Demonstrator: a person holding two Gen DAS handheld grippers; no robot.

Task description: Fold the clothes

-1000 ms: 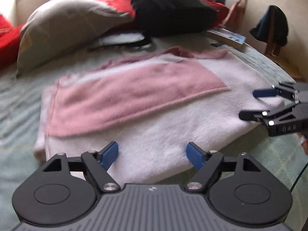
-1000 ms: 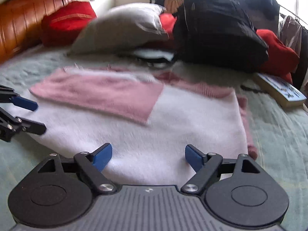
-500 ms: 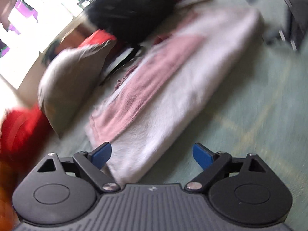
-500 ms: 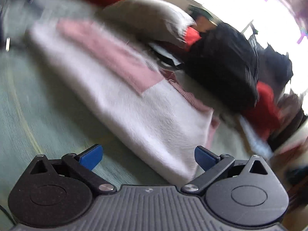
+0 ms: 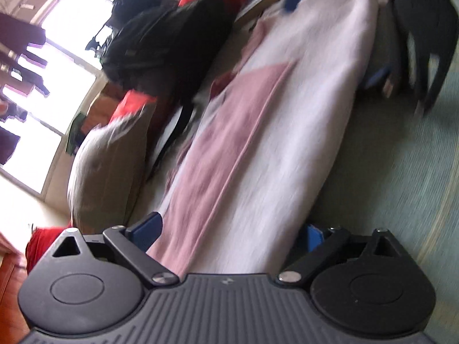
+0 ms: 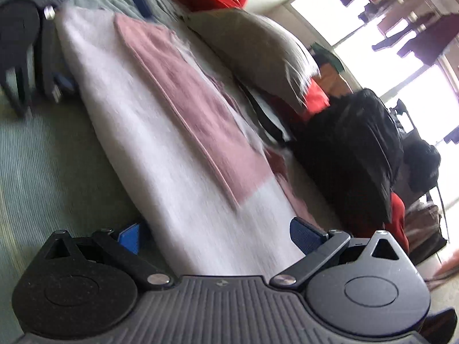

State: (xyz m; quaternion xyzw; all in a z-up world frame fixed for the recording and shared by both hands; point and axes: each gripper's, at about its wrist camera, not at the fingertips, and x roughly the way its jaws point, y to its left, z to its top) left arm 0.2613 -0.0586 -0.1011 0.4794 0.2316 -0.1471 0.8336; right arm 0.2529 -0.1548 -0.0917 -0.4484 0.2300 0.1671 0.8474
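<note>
L gripper (image 5: 229, 235), jaws opening, and R gripper (image 6: 218, 235), jaws wide, each straddled an end of folded pink-white sweater (image 5: 258, 132) on bed (image 5: 396, 172), neither clamping.

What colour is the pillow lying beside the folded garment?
The pillow is plain beige-grey, seen best in the right wrist view.

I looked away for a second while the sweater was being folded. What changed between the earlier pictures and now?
Both hand-held grippers rolled onto their sides and moved to opposite ends of the sweater. The left hand-held gripper, its jaws opening, now straddles one end; the right hand-held gripper, wide open, straddles the other. Neither grips it yet. The sweater, pillow and black bag lie as before.
</note>
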